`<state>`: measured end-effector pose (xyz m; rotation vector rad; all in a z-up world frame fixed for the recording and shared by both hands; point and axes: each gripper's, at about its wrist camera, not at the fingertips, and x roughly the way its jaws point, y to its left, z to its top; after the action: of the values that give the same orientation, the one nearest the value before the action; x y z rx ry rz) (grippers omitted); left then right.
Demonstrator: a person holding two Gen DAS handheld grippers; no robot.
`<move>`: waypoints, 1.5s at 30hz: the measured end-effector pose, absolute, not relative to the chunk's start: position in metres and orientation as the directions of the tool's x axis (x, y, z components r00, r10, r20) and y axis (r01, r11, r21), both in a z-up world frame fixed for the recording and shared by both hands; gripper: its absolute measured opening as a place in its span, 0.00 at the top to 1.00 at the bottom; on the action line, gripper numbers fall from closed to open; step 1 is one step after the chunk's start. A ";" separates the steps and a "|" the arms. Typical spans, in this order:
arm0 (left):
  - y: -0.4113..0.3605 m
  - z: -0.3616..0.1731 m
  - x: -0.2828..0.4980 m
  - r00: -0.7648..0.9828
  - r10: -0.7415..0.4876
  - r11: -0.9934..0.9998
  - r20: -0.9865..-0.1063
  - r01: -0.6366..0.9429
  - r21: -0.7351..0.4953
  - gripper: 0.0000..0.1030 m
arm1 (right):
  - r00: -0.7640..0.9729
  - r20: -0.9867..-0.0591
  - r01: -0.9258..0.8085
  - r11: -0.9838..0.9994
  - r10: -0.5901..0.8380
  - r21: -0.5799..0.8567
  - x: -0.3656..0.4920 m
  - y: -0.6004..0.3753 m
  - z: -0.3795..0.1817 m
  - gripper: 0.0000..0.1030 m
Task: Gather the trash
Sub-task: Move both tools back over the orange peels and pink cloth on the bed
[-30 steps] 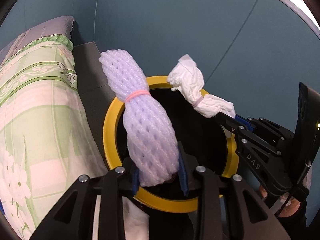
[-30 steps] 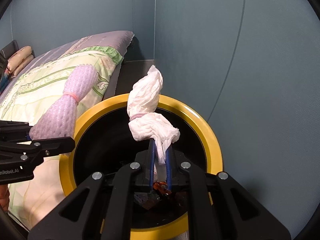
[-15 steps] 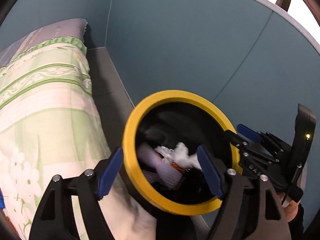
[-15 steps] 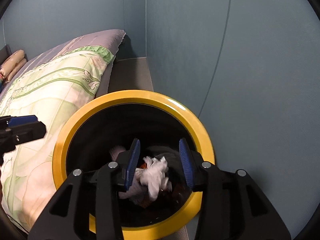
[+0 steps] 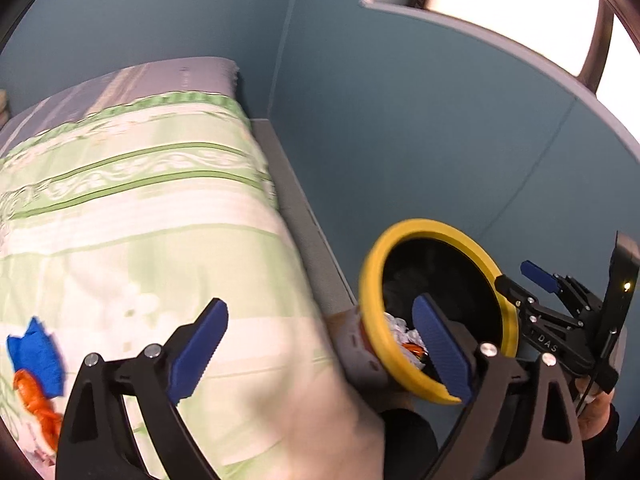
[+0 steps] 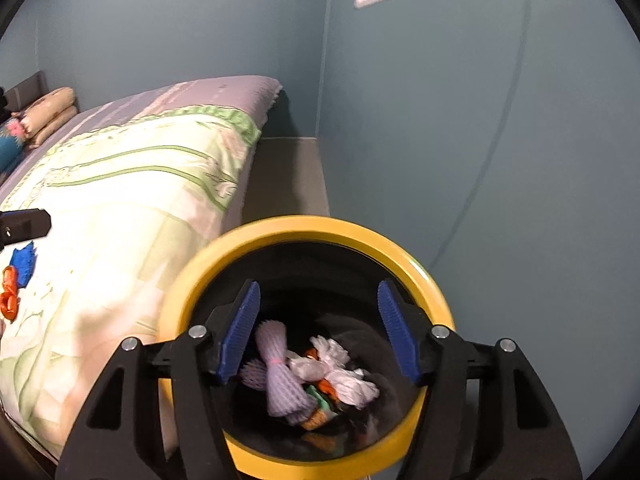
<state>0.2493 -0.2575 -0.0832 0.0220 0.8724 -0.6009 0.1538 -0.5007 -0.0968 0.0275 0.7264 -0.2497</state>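
Observation:
A black bin with a yellow rim (image 6: 316, 226) stands between the bed and the wall; it also shows in the left wrist view (image 5: 370, 320). Inside it lie a lilac foam net (image 6: 280, 376), a white tissue wad (image 6: 344, 376) and other scraps. My right gripper (image 6: 318, 332) is open and empty over the bin mouth. My left gripper (image 5: 320, 350) is open and empty, beside the bin over the bed edge. A blue scrap (image 5: 36, 356) and an orange scrap (image 5: 38, 404) lie on the bed; both show in the right wrist view, blue (image 6: 24, 264), orange (image 6: 10, 298).
The bed has a green-and-white floral quilt (image 5: 140, 216). A grey ledge (image 6: 286, 176) runs between bed and teal wall (image 6: 480, 140). Pillows (image 6: 48, 114) lie at the far end. A window (image 5: 500, 0) is high on the wall.
Both grippers let go of their trash, which fell into the bin. Both then pulled back and up; the left gripper swung left toward the bed and its jaws opened wider.

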 end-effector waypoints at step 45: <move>0.077 -0.175 0.159 0.559 -0.115 0.986 -0.821 -0.034 -0.161 0.08 | 0.647 -0.619 -0.516 0.853 0.445 0.074 0.194 -0.177 -0.093 0.19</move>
<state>0.1588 0.0769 -0.1749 -0.1651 0.9776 -0.0482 0.1938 -0.1770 -0.0934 -0.1126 0.6728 0.5479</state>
